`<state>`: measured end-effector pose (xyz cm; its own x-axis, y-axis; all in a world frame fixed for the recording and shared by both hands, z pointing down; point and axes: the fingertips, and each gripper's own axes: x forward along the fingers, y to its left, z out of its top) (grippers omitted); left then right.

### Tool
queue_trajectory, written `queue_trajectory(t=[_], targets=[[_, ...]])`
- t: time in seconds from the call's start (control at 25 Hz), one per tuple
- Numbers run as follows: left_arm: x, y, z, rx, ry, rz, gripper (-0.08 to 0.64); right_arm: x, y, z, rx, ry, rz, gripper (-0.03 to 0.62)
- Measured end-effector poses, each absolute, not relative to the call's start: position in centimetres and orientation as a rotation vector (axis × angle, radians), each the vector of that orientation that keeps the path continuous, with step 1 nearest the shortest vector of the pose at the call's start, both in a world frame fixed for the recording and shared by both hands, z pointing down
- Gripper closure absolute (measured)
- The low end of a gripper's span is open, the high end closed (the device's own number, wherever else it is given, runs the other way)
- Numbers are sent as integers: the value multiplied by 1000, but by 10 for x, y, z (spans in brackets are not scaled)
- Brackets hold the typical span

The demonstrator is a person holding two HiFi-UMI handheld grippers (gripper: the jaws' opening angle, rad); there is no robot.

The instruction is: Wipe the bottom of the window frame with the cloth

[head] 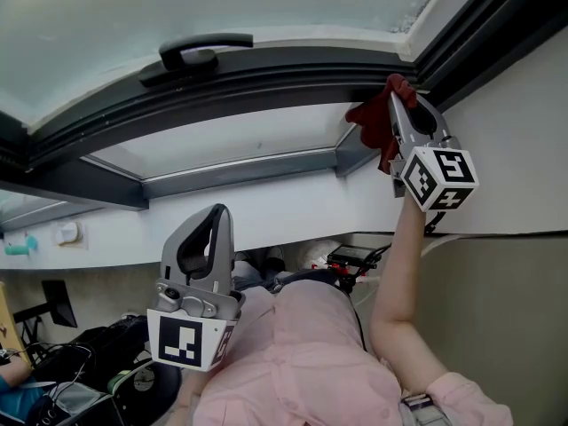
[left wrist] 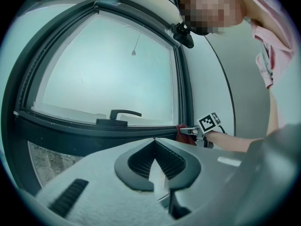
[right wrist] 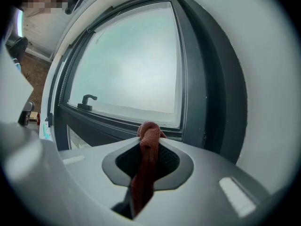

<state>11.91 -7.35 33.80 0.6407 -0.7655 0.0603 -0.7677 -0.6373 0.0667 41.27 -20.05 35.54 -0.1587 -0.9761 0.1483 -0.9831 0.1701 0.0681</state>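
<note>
Lower rail of the window frame (head: 266,76) runs across the upper part of the head view. The window handle (head: 206,53) is seated on it, left of centre. At its right end the rail meets the side member (head: 484,20), and the wall (head: 524,122) lies to the right of that. The right tool (head: 405,96) is at this corner, with the cloth (head: 371,124) pinched between its jaws and touching the rail. The left tool (head: 211,224) sits lower left, well apart from the frame.

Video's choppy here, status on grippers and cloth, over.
Right gripper shut on red cloth, at window frame bottom right corner. Left gripper shut, empty, low. Nothing in the way.
</note>
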Motion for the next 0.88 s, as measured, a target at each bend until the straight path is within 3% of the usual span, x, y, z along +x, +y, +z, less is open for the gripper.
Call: queue_trajectory(t=[0.88], targets=[[64,-74,336,2736,-1251,-18,560,458,-191,360,2246,-1908,94,537]])
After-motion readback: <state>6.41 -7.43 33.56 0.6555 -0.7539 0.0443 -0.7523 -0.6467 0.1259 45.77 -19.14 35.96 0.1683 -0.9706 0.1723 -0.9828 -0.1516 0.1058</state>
